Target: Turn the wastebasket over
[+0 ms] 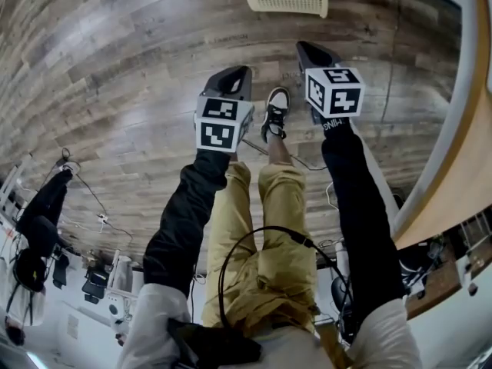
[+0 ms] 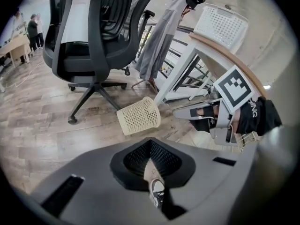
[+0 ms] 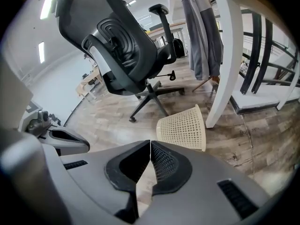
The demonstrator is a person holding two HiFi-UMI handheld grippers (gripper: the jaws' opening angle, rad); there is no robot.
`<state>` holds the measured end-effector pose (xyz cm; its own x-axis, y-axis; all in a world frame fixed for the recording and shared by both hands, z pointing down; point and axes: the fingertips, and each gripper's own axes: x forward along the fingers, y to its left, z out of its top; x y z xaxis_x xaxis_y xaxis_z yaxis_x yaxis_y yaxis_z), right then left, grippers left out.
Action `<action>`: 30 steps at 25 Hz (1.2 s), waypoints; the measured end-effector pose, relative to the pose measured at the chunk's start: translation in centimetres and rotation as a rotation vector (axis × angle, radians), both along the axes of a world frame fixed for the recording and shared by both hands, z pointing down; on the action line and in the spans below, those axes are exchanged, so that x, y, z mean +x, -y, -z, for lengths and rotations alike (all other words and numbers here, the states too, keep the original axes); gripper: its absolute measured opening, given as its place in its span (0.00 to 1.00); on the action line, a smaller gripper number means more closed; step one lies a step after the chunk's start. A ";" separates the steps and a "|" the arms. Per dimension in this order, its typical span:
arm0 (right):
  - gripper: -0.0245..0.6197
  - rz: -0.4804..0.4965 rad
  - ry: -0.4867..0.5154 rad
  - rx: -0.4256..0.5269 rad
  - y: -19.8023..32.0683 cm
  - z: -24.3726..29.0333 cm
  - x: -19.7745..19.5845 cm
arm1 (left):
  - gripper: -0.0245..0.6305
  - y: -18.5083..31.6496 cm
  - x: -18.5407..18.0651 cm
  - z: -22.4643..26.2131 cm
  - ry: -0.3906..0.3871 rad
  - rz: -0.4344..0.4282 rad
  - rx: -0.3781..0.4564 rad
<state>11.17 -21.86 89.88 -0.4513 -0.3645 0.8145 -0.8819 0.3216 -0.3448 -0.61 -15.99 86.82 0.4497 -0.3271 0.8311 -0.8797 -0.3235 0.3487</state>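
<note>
Closest to the lens in each gripper view is that gripper's own grey body. Both pairs of jaws are pinched tip to tip with nothing caught in them: left gripper (image 2: 150,143), right gripper (image 3: 150,143).

Only writing I can read is white lettering ending in "ING" on the black cuff (image 2: 255,114) behind the right gripper's marker cube (image 2: 236,90); the start of the word is cut off. The cube faces just carry black-and-white square patterns.

As for the wastebasket (image 2: 139,116), it's cream lattice plastic, lying on its side on the wood floor (image 2: 28,121). It's just beside a white table leg (image 3: 225,55) and near the black office chair (image 2: 93,32). In the head view it sits at top centre and the frame edge chops most of it off.

Both arms reach straight forward in black sleeves (image 1: 184,214), grippers side by side above the floor and well apart from the basket. One black-and-white shoe (image 1: 275,112) shows between them.
</note>
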 end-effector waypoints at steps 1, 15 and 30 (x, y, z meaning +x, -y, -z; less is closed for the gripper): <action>0.07 0.002 -0.007 -0.001 0.4 -0.6 0.3 | 0.04 0.3 0.0 -0.4 -0.003 0.000 -0.005; 0.07 0.074 -0.121 0.037 5.6 -7.4 3.5 | 0.04 5.3 -0.3 -6.2 0.025 -0.048 0.022; 0.07 0.048 -0.220 0.118 11.3 -12.4 6.5 | 0.04 9.8 2.8 -11.5 0.010 -0.079 0.033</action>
<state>17.71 -33.19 102.25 -0.2874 -0.4452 0.8480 -0.9141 0.3919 -0.1041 2.18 -25.83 98.34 0.4671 -0.3180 0.8250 -0.8542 -0.4033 0.3282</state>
